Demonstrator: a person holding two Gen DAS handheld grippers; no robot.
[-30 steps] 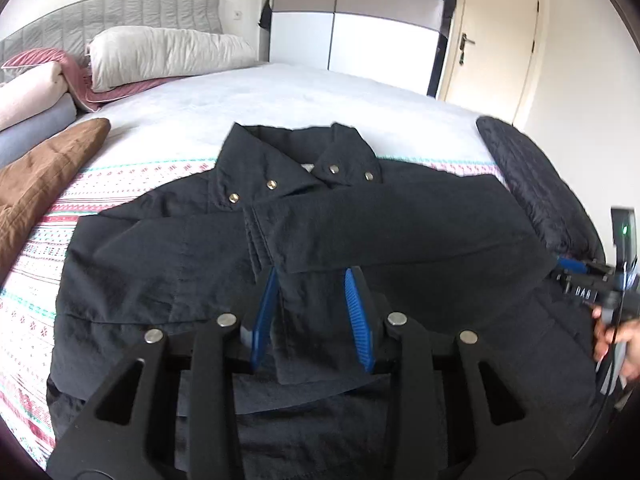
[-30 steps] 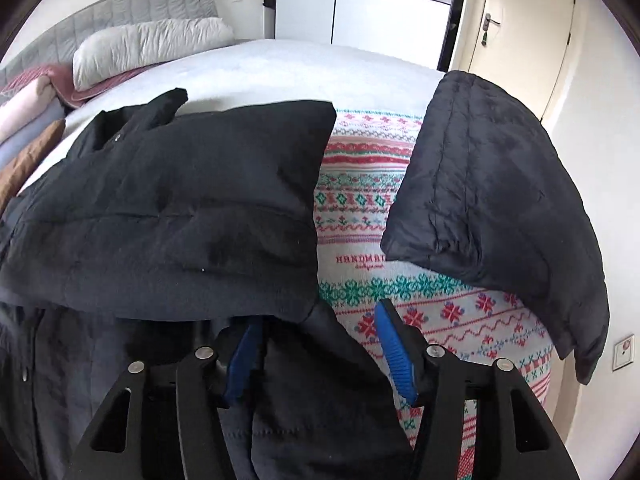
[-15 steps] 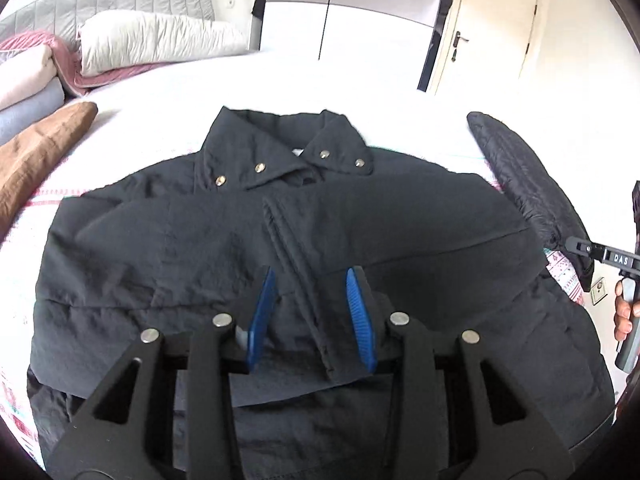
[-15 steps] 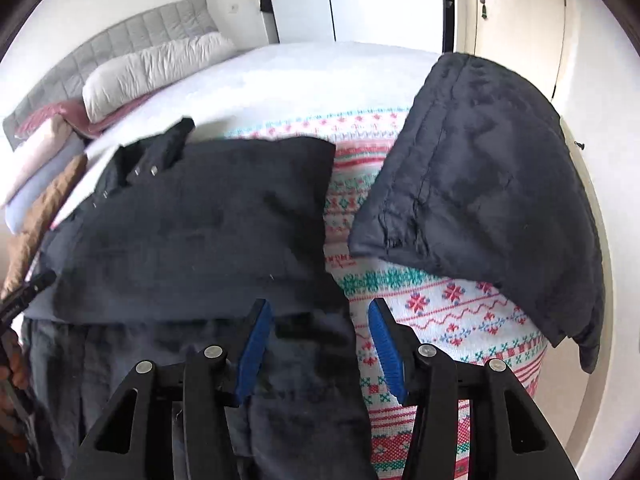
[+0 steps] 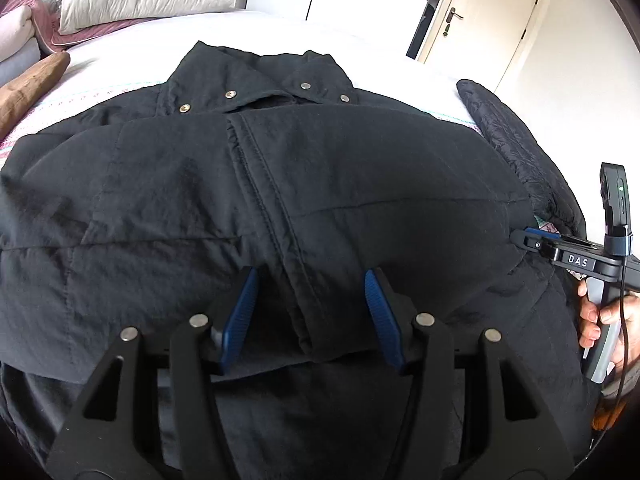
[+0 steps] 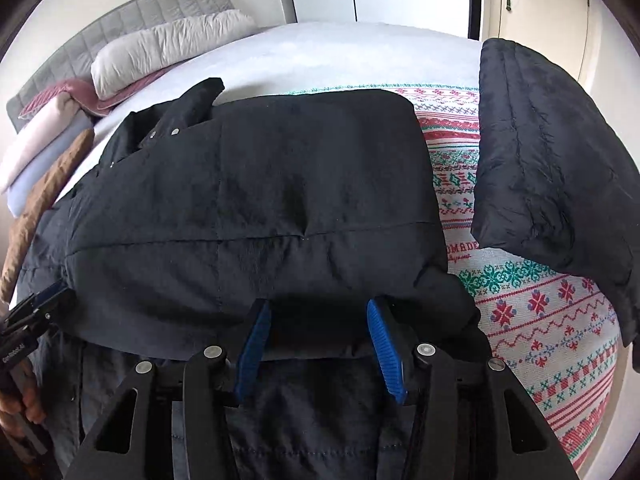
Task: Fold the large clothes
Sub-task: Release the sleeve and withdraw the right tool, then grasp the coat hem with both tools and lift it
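Note:
A large black padded jacket (image 5: 360, 184) lies collar-away on the bed, both sleeves folded across its front. My left gripper (image 5: 310, 312) hovers low over the middle, and its jaws are opening. One sleeve's cuff (image 5: 320, 320) lies loose between the pads without being pressed. My right gripper (image 6: 320, 340) stands at the jacket's (image 6: 260, 200) right side. The lower edge of the folded sleeve sits between its blue pads, which do not pinch it. The left wrist view shows the right gripper (image 5: 532, 236) side-on at the jacket's edge, held by a hand (image 5: 600, 320).
A folded dark quilted garment (image 6: 560, 160) lies to the right on the patterned blanket (image 6: 540, 320). Pillows (image 6: 168, 48) and folded bedding are stacked at the headboard. A brown cushion (image 5: 32, 88) lies at the left. Wardrobe and door (image 5: 492, 20) stand behind the bed.
The left gripper has sunk closer to the jacket and its jaws have spread wider around the sleeve cuff. The right gripper swung aside and returned to the folded sleeve's edge.

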